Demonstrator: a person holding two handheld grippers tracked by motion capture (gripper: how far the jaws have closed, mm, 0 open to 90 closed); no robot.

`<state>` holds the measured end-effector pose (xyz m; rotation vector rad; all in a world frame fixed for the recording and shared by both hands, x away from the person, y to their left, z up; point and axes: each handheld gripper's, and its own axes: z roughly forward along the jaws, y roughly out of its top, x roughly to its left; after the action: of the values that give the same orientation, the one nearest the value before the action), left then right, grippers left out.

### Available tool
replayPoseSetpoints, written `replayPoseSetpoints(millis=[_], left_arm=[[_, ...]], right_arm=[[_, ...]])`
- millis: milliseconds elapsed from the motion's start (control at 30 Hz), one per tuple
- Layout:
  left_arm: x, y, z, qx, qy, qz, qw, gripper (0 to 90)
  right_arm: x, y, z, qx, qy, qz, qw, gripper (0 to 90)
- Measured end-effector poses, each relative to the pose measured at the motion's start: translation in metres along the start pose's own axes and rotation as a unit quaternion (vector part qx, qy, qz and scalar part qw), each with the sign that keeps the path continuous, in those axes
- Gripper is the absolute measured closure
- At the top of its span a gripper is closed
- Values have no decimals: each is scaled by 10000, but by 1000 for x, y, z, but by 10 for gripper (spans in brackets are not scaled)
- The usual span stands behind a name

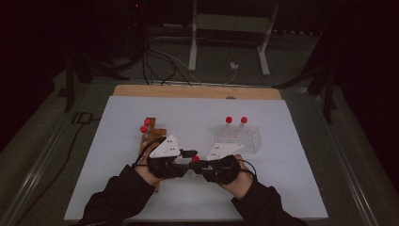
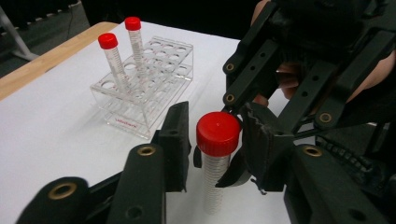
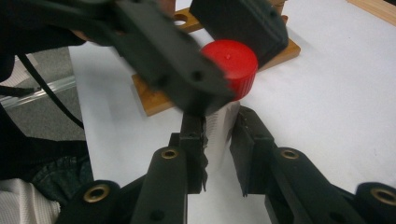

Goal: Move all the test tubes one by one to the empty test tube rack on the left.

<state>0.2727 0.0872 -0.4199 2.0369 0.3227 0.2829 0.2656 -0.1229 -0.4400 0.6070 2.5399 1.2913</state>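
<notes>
A clear tube with a red cap (image 2: 218,133) stands upright between both grippers over the white mat, near its front middle (image 1: 195,158). My right gripper (image 3: 219,144) is shut on the tube's clear body (image 3: 220,123) below the cap. My left gripper (image 2: 217,140) comes from the opposite side, its jaws flanking the cap with a thin gap on one side, so it is open. In the right gripper view the left gripper's fingers (image 3: 173,60) look blurred around the cap (image 3: 232,65). In the high view the left gripper (image 1: 188,154) and right gripper (image 1: 202,165) meet tip to tip.
A wooden rack (image 1: 151,137) with two red-capped tubes (image 1: 145,125) stands left of the hands. A clear plastic rack (image 1: 237,139) right of centre holds two more tubes (image 2: 116,60). The mat (image 1: 282,179) lies on a wooden table (image 1: 197,91). Cables and a stand lie beyond.
</notes>
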Motion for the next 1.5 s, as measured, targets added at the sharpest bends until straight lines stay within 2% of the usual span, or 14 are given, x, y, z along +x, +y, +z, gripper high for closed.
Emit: replayPoseSetpoints(millis=[67,133,333,500,733,900,1033,1100,1200,1233,1267,1400,1500], left_arm=[[0,0,0,-14,-21,0,10000,704],[0,1,0,-13,5,57,10000,712],[4,3,-2,-75,-92,-7,9999,719],[5,8,-8,-132,-32,31,9999,720],[12,12,-22,-226,139,12,9996,720],[18,15,-35,-284,308,-8,9991,720],[23,14,-44,-295,443,-49,9986,720],[25,13,-50,-302,526,-63,9981,720],[29,11,-58,-328,625,-119,9974,720],[30,11,-60,-334,671,-140,9971,720],[31,10,-62,-334,685,-155,9970,720],[35,6,-71,-335,849,-199,9956,720],[38,3,-78,-348,952,-253,9945,720]], right_arm=[[0,0,-1,-8,-12,3,10000,751],[-1,0,-1,-13,-4,22,10000,751],[-1,1,-4,-94,-39,13,9999,744],[-3,1,-8,-161,-63,2,9999,681],[-10,-7,-17,-372,-149,135,9991,525],[-15,-13,-26,-535,-336,254,9977,398],[-19,-19,-31,-599,-620,299,9958,218],[-22,-22,-33,-620,-675,416,9949,143],[-26,-26,-37,-673,-747,570,9933,81],[-27,-27,-38,-698,-690,575,9935,47],[-28,-28,-39,-745,-637,594,9934,26],[-28,-32,-41,-798,-746,523,9926,11],[-30,-34,-43,-872,-648,585,9924,0]])
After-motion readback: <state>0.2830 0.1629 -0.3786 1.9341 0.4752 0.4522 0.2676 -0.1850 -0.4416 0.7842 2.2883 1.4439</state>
